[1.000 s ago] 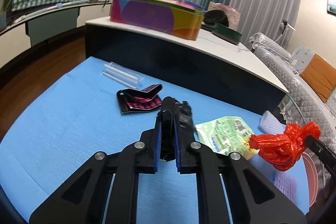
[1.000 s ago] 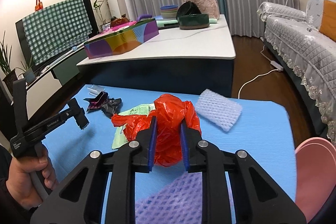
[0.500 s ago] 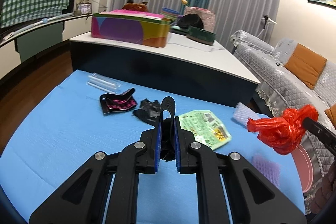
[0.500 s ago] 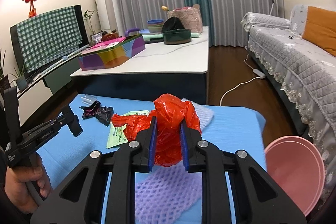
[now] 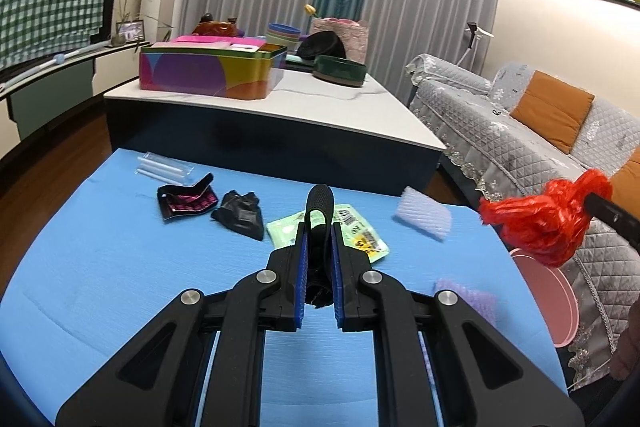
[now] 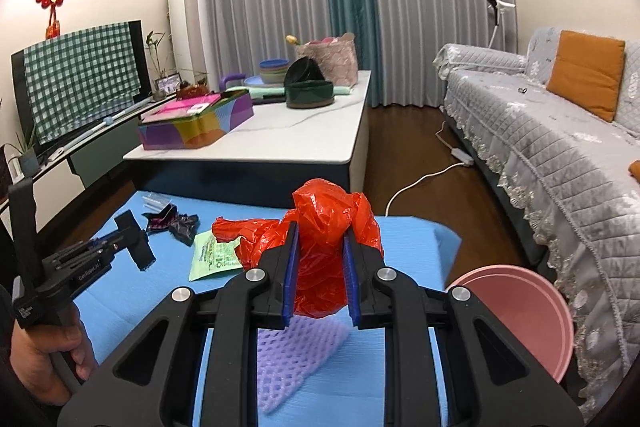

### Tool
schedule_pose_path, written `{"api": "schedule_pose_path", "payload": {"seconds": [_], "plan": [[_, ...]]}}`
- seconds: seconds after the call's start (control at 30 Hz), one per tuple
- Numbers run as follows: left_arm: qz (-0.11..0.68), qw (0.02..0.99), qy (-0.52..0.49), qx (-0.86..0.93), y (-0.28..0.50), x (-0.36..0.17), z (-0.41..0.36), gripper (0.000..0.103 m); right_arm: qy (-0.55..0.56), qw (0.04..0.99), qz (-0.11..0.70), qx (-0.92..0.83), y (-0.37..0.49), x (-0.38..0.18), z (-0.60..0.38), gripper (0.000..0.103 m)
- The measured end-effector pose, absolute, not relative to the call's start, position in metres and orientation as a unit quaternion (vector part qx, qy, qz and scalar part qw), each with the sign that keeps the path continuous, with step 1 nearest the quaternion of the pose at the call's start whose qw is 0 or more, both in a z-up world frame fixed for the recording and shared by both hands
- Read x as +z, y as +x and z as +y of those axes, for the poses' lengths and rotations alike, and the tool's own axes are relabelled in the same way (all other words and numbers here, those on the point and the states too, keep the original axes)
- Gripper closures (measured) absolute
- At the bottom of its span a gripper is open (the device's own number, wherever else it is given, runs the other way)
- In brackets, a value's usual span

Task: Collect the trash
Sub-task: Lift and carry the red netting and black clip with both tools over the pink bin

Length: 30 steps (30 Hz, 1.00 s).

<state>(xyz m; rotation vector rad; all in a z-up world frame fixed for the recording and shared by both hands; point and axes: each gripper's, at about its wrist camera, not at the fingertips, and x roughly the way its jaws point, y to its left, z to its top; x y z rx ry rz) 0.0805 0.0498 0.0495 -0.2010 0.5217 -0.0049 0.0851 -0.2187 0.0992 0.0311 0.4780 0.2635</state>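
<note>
My right gripper (image 6: 319, 239) is shut on a crumpled red plastic bag (image 6: 320, 227), held above the blue table; the bag also shows at the right in the left wrist view (image 5: 544, 223). My left gripper (image 5: 319, 227) is shut on a black strap-like piece (image 5: 319, 207) and hovers over the blue table (image 5: 120, 267). On the table lie a black crumpled wrapper (image 5: 240, 213), a black and pink packet (image 5: 186, 201), a green packet (image 5: 360, 231), a clear plastic tube pack (image 5: 164, 169) and a white foam net (image 5: 422, 217). A pink bin (image 6: 524, 315) stands at the table's right edge.
A purple foam net (image 6: 296, 351) lies under my right gripper. A white-topped low table (image 5: 320, 107) with a colourful tin and bowls stands behind. A grey sofa (image 6: 560, 147) runs along the right. A power cord lies on the wooden floor (image 6: 420, 179).
Both grippers have risen and drawn back from the table. The black wrapper now lies on the table to the left of my left gripper. The red bag has moved right, toward the pink bin.
</note>
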Motion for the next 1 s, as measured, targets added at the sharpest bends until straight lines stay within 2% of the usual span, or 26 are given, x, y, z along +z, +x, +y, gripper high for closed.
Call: {"api": "schedule_pose_path", "payload": {"seconds": [0.6, 1.0], "plan": [[0.249, 0.963, -0.074, -0.071, 0.079, 0.065, -0.005, 0.093, 0.021, 0.972, 0.225, 0.059, 0.069, 0.151, -0.323, 0.082], [0.249, 0.959, -0.045, -0.127, 0.080, 0.071, -0.056, 0.093, 0.084, 0.972, 0.220, -0.002, 0.067, 0.128, -0.392, 0.082]]}}
